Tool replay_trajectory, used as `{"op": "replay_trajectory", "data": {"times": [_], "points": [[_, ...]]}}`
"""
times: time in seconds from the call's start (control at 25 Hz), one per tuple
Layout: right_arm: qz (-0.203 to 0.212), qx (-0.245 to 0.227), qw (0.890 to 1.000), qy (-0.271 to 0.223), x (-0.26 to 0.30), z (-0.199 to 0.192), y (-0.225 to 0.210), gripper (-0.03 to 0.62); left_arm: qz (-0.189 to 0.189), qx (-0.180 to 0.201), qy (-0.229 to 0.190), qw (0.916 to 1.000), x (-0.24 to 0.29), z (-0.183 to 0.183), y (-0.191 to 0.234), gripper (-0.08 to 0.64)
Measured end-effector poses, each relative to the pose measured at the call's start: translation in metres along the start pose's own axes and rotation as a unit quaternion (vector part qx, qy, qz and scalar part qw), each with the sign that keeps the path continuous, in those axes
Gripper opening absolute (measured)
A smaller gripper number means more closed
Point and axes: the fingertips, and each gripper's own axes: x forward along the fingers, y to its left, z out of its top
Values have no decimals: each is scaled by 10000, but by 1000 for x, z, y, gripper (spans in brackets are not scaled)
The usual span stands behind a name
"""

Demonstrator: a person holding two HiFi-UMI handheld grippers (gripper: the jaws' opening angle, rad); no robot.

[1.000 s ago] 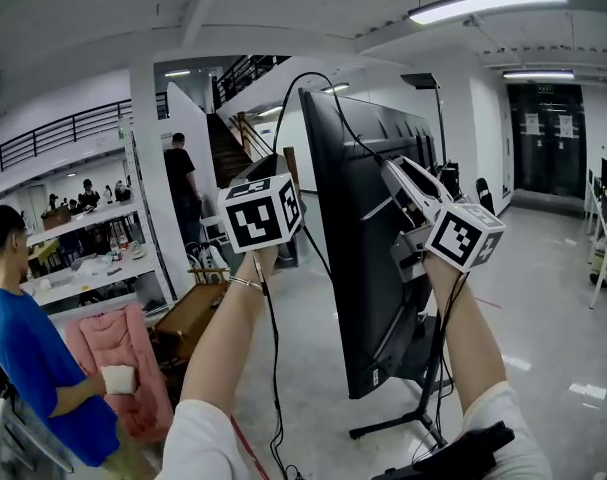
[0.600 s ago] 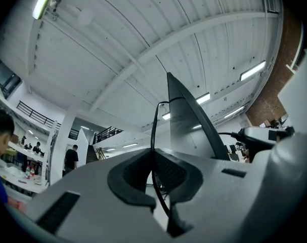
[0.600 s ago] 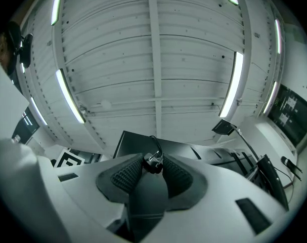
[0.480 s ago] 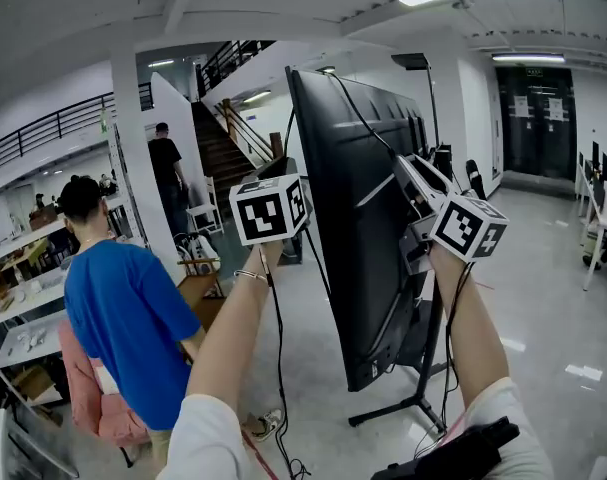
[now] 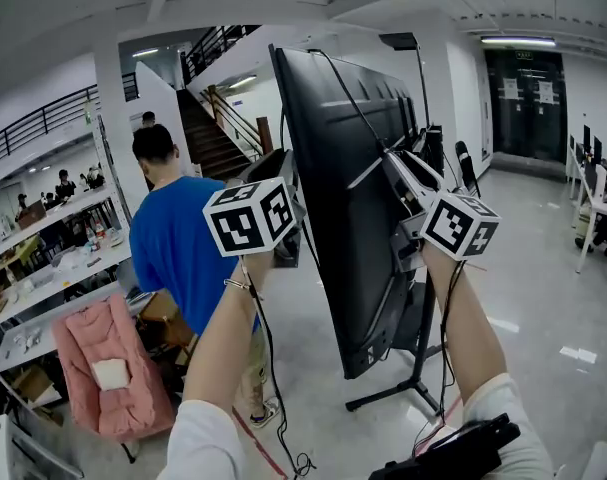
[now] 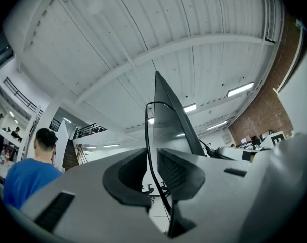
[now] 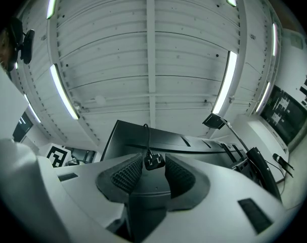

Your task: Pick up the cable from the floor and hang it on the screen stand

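Observation:
A big black screen (image 5: 353,188) stands edge-on on its wheeled stand (image 5: 413,388). A thin black cable (image 5: 338,83) lies over the screen's top edge. On the left side it drops past my arm to the floor (image 5: 273,388). My left gripper (image 6: 152,167) is raised beside the screen's left edge, its marker cube (image 5: 251,218) facing me. Its jaws are opening, and the cable (image 6: 151,146) runs loosely between them. My right gripper (image 7: 154,170) is at the back of the screen, shut on the cable's black plug (image 7: 154,161).
A person in a blue shirt (image 5: 178,238) stands just behind my left arm. A pink padded chair (image 5: 108,368) and long worktables (image 5: 53,268) are at the left. A staircase (image 5: 208,138) rises behind. Desks and chairs line the far right (image 5: 598,218).
The person in blue has walked from the far left to just behind my left arm. My left gripper has dropped slightly beside the screen. The right gripper has stayed at the screen's back.

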Motion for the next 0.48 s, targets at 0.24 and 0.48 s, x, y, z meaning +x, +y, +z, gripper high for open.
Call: {"op": "replay_trajectory", "data": {"times": [0.24, 0.48], "points": [[48, -11, 9998, 173, -4, -16, 5, 138, -344, -136, 48, 9993, -15, -15, -8, 120], [-40, 132, 9993, 339, -11, -39, 3, 138, -398, -266, 80, 9988, -34, -31, -5, 127]]}}
